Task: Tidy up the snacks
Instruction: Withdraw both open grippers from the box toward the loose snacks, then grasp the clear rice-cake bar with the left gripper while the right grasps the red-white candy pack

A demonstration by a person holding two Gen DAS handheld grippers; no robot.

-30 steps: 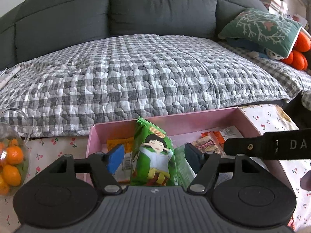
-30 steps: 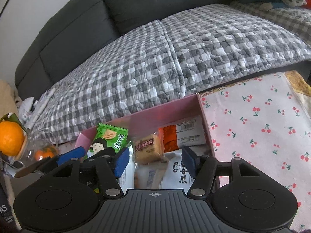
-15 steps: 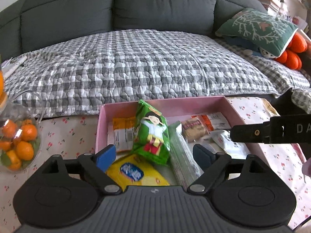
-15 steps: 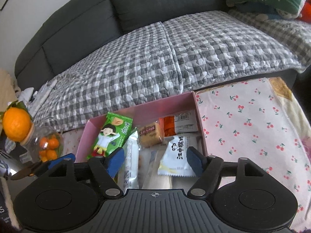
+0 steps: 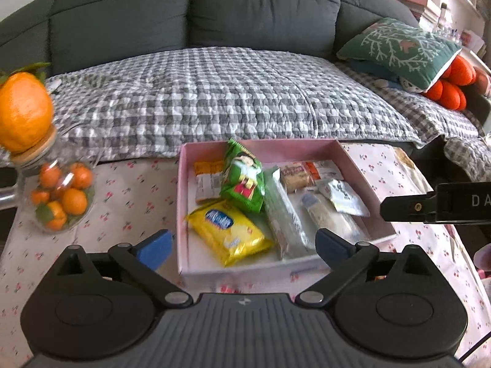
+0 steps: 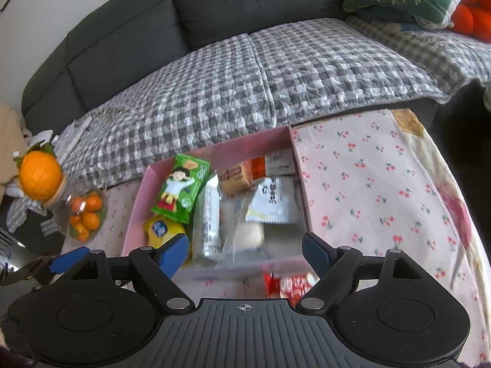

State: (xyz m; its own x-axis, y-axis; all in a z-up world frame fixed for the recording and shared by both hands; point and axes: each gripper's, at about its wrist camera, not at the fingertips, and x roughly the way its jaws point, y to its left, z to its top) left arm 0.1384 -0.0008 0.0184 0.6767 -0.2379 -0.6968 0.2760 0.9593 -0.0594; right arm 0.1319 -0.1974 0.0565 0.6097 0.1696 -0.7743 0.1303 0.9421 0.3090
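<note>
Pink snack box [image 5: 184,208] sits mid-frame on the cherry-print surface [image 5: 129,196], green cartoon packet [image 5: 244,181] leaning at its back. Left claw [image 5: 244,245] and right claw [image 6: 245,253] both opening wide, nothing between the pads.

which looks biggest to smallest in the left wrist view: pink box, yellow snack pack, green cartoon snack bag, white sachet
1. pink box
2. yellow snack pack and green cartoon snack bag: about alike; the yellow one lies nearer the camera, so I won't rank them.
3. white sachet
</note>
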